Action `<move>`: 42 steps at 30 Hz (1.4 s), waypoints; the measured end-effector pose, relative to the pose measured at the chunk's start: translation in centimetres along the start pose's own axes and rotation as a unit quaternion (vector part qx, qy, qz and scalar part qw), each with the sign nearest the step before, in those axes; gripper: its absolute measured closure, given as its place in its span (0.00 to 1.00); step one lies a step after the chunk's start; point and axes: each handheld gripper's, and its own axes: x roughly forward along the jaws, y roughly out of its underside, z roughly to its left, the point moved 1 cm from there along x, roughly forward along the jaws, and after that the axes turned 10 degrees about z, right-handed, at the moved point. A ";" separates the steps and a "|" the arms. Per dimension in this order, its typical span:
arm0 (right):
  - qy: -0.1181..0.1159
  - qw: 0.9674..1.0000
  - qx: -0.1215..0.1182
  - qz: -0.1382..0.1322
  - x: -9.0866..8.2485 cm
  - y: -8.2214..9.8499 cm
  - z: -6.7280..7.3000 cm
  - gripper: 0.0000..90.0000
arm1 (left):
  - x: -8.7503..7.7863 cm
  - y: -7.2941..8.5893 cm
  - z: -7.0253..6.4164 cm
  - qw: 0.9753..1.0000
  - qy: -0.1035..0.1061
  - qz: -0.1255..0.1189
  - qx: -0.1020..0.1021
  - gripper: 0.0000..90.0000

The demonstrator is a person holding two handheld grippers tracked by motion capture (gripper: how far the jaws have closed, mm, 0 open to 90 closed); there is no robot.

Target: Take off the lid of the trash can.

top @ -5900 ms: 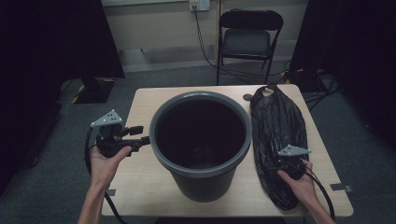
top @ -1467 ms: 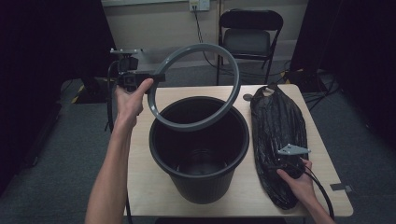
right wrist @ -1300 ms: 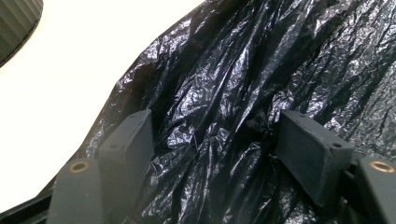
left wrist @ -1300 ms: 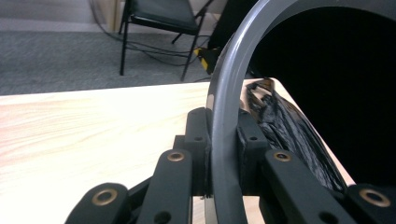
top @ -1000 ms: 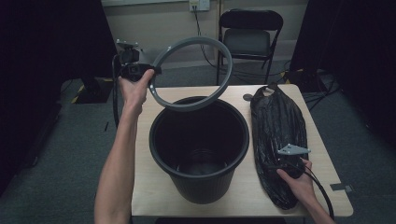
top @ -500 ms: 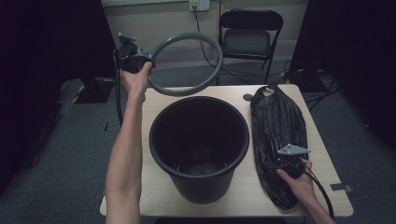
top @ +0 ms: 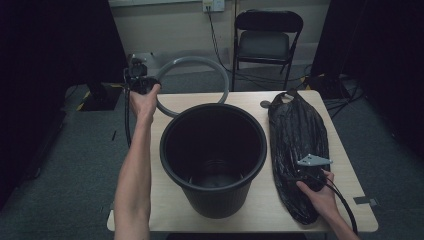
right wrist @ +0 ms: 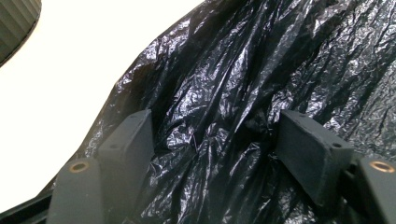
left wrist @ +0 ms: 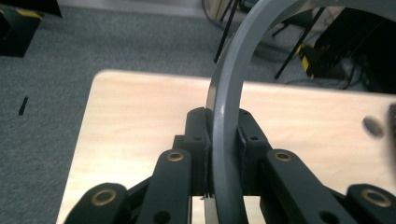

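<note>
My left gripper (top: 140, 82) is shut on a grey plastic ring (top: 192, 60), held tilted over the far left corner of the table (top: 250, 205). In the left gripper view the ring's band (left wrist: 224, 116) runs upright between the two pads. A large black bin (top: 215, 200) stands in the middle of the table with its mouth upward. To its right lies a crumpled black plastic bag (top: 297, 135). My right gripper (top: 305, 172) rests on the bag's near end. Its jaws stand wide apart over the wrinkled plastic (right wrist: 233, 70), with no fold pinched between them.
A folding chair (top: 267, 40) stands behind the table with cables on the floor beside it. A small dark disc (top: 265, 104) lies on the far table edge. Black curtains hang at both sides. The bin's ribbed wall (right wrist: 14, 23) is left of the right gripper.
My left hand has carried the ring down and further left, from above the bin to low over the table's far left corner. The right hand has kept still.
</note>
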 end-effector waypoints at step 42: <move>0.000 1.000 0.001 -0.001 0.0 0.0 0.0 0.31 | 10.5 9.4 5.4 0.994 -0.019 0.112 -0.003 0.85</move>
